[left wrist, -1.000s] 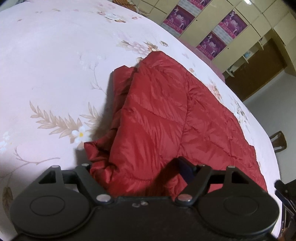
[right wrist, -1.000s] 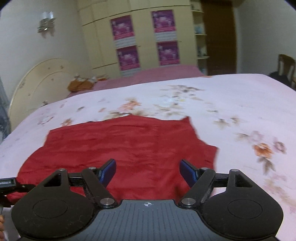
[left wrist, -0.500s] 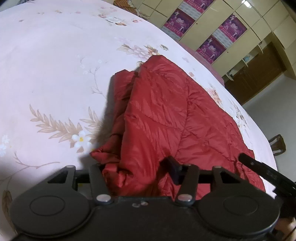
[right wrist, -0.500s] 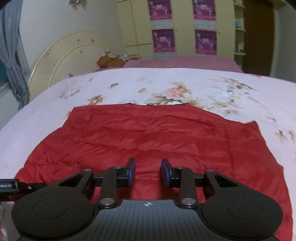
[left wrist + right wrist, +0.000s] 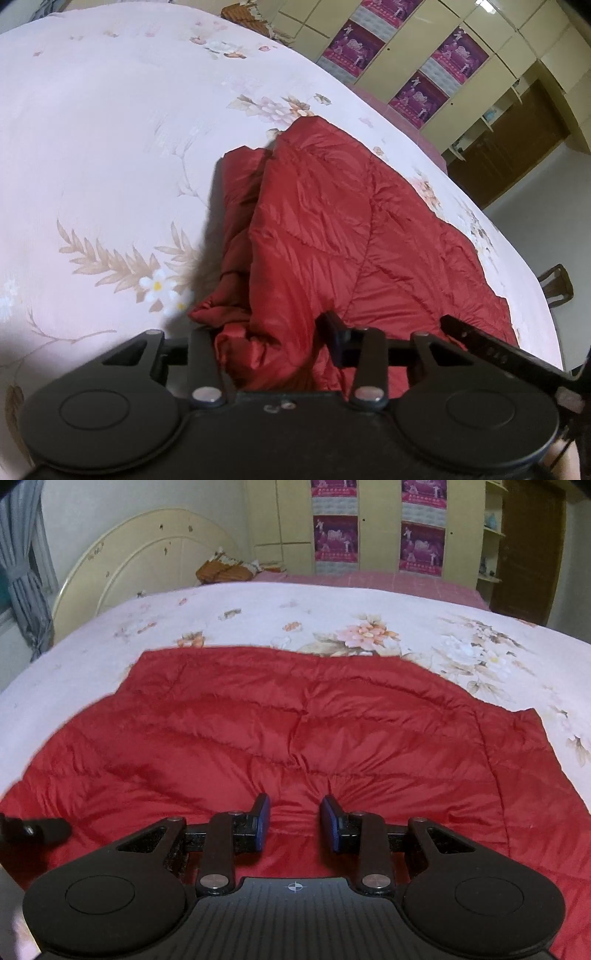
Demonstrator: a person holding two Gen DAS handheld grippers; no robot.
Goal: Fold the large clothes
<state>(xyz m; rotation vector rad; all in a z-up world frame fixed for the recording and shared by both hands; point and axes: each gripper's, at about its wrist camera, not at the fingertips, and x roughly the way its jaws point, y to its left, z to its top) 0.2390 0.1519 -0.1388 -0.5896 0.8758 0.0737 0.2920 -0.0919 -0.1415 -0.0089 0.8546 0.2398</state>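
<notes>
- Where it lies spread on the floral bedspread [image 5: 258, 609], the red quilted jacket [image 5: 295, 731] is puffy and glossy, stitched in channels, its near-left edge bunched into folds in the left wrist view [image 5: 236, 221].
- The left gripper [image 5: 273, 332] has just been closing; the bunched red cloth sits between its fingers, one of them buried in it, and appears pinched.
- The right gripper [image 5: 293, 821] has also narrowed, from wide apart a second ago; its blue pads [image 5: 263, 821] rest on the cloth, which puckers between them, though whether it is truly clamped I cannot tell.
- Since the earlier frame the right view has dropped closer, so the jacket fills far more of it.
- The bedspread is smooth pale pink; the curved headboard [image 5: 147, 561] is cream.
</notes>
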